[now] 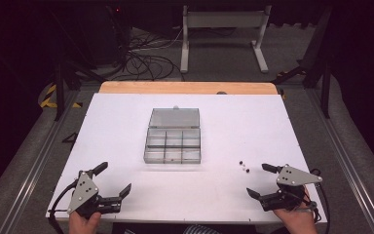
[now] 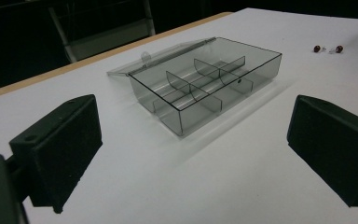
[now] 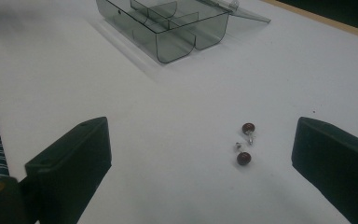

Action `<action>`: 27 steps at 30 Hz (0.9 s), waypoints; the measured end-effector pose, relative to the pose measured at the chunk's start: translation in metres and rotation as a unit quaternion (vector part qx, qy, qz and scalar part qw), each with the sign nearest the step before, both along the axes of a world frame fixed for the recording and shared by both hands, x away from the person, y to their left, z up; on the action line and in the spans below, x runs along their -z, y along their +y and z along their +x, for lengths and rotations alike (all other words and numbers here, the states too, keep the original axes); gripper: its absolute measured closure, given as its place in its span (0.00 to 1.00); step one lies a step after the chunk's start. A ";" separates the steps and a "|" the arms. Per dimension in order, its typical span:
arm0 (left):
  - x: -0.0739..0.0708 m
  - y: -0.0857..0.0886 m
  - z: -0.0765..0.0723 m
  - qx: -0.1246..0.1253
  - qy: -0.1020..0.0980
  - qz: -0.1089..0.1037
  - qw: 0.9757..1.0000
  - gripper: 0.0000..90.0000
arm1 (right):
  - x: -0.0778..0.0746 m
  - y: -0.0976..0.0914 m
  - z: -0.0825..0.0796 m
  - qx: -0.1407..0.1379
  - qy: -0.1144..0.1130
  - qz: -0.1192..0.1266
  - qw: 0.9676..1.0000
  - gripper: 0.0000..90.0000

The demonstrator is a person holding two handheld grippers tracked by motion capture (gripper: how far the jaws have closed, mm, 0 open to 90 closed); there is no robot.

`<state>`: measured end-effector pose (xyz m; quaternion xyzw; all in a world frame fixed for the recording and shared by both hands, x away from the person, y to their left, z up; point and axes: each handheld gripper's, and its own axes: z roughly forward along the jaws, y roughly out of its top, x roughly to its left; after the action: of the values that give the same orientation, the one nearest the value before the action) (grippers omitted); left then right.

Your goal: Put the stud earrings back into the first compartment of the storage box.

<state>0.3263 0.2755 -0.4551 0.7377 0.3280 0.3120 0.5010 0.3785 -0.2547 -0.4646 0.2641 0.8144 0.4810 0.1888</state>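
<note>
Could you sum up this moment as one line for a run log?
left gripper: open, empty | right gripper: open, empty, near studs | box: lid open, compartments look empty | studs: on table, right of box

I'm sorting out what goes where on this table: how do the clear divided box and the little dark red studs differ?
The clear divided box is large, grey-tinted and see-through; the dark red studs are tiny, round and opaque. The box sits mid-table with its lid laid open behind it; the studs lie loose near the right claw. The box's compartments look empty, so the studs are outside it. Both rest on the white tabletop, untouched.
</note>
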 end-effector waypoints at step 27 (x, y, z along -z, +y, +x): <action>0.000 -0.001 0.000 0.002 0.001 0.011 1.000 0.04 | -0.024 0.012 0.018 -0.003 0.023 -0.025 0.999 0.12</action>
<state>0.3267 0.2742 -0.4554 0.7441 0.3237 0.3133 0.4933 0.3966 -0.2431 -0.4409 0.2675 0.8311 0.4550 0.1752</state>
